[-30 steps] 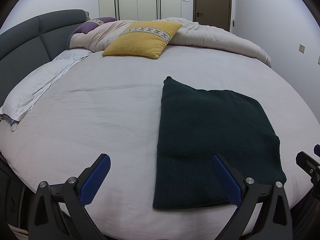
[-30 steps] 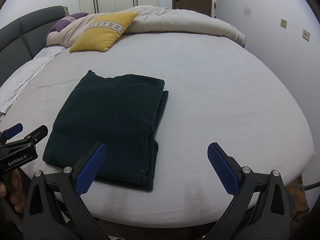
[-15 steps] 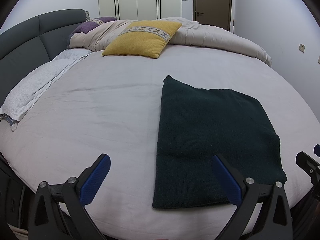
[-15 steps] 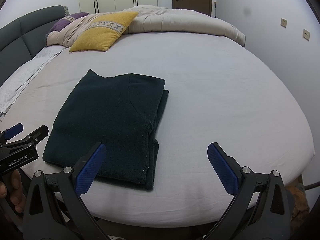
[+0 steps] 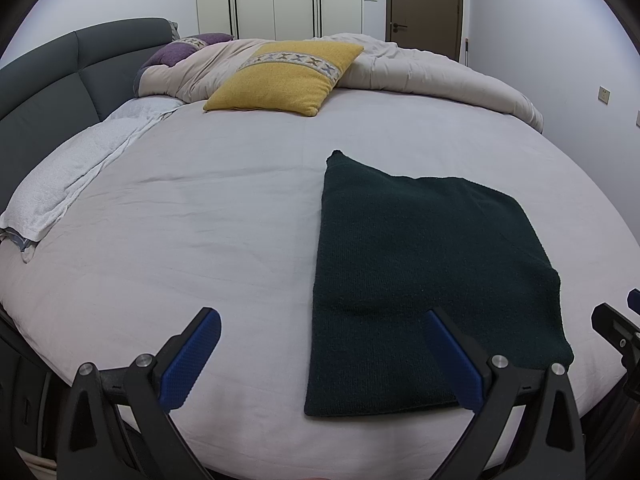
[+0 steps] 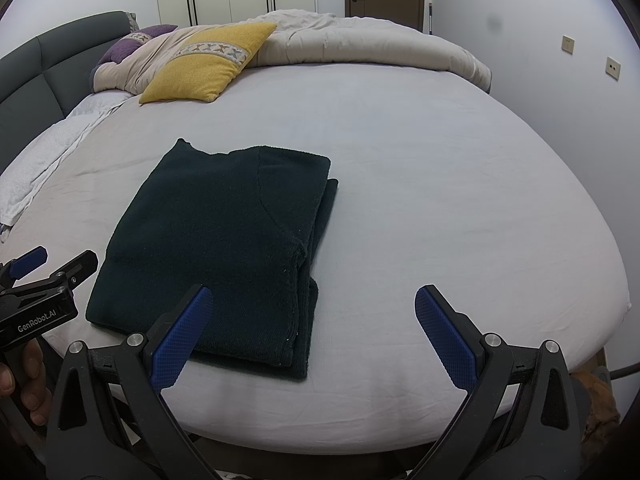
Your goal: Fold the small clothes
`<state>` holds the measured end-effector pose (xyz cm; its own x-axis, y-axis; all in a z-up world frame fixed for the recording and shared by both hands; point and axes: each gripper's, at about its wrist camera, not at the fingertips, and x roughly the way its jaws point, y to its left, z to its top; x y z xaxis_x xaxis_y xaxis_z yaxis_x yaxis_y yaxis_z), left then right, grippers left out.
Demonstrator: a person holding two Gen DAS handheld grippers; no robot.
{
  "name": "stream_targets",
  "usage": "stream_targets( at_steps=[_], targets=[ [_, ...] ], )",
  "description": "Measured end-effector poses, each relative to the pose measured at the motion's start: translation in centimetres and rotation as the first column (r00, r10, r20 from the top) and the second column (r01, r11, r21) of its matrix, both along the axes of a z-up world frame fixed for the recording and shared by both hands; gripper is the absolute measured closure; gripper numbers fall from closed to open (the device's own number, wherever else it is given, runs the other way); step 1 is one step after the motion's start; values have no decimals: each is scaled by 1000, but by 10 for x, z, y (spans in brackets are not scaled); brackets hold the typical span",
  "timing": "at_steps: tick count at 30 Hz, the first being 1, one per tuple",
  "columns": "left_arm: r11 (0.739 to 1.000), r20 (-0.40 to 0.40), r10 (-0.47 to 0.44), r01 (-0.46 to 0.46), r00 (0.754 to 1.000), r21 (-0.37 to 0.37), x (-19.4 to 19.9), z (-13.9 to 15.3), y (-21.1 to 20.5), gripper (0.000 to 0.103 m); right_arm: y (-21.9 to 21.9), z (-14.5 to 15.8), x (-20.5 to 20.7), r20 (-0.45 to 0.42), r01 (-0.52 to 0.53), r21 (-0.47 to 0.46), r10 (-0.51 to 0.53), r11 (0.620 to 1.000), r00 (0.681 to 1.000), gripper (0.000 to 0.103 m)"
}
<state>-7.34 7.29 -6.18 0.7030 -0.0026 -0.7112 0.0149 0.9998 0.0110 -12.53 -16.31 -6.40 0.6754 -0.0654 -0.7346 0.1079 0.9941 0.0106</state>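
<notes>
Dark green knit sweater (image 6: 224, 240) lies on the bed (image 6: 420, 160), near the front edge, already folded into a neat rectangle w/ layers stacked. In the right wrist view the layered edge shows along its right side, a lower layer peeking out slightly past the top one. In the left wrist view it reads as a flat, smooth panel (image 5: 420, 272), no loose sleeve sticking out. Judgement: folding of this piece looks done or nearly so; at most one more halving fold or a tidy-up of that offset edge is left. No other garment to fold shows in either view.

Left gripper (image 5: 320, 356) is spread wide, nothing between its pads, hovering at the bed's front edge w/ its right finger over the sweater's near left part; contact w/ the fabric can't be told. Right gripper (image 6: 312, 328) likewise spread wide and empty, its left finger over the sweater's near right corner, the rest over bare sheet. A hand (image 6: 24, 384) on the left gripper's handle shows at the far left of the right wrist view.

Around: yellow cushion (image 5: 288, 76) and purple pillow (image 5: 180, 50) near the grey headboard (image 5: 48, 92), a bunched beige duvet (image 5: 432, 76) across the far side, a white towel (image 5: 76, 184) along the left edge. All well apart from the sweater; nothing blocks access to it.
</notes>
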Motion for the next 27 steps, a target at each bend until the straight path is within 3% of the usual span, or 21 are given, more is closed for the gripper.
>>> stream_targets(
  at_steps=[27],
  targets=[
    [1000,5,-15,15,1000,10,-6,-8,3,0,-2,-6,0,-9,-8,7,8,1000,1000,0]
  ],
)
